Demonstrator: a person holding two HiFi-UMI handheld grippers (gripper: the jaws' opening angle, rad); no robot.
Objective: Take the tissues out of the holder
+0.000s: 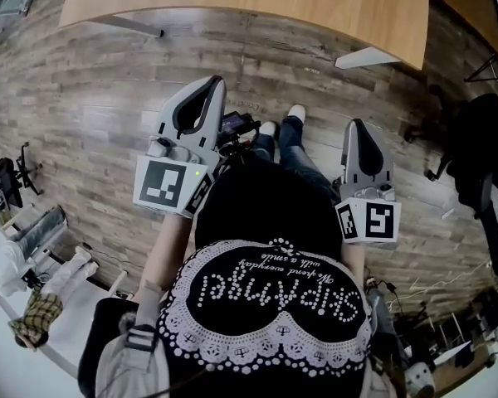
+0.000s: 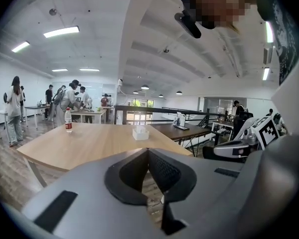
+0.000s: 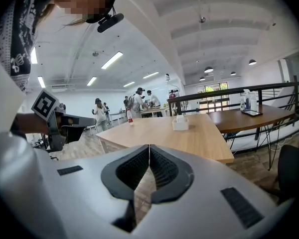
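Wooden table [image 1: 315,7] ahead across the plank floor [image 1: 108,139], well apart from both grippers. Short of that table, left gripper [image 2: 148,151] shut tight, pad against pad, nothing between. Beside it and likewise short of the table, right gripper [image 3: 149,147] closed too, empty. On the table, near its middle, small white tissue holder [image 3: 180,123], with something white standing up from its top, presumably the tissues, untouched. Farther along the table, toward its far side, water bottle [image 3: 130,116], no part of the job.

Judging by all this: nothing done yet. No tissue out, no holder reached. Left to do: close in on the table, open one pair of jaws, pinch the tissues at the top, draw them clear. Probably also a steadying touch on the holder with the other gripper, so as not to drag it along.
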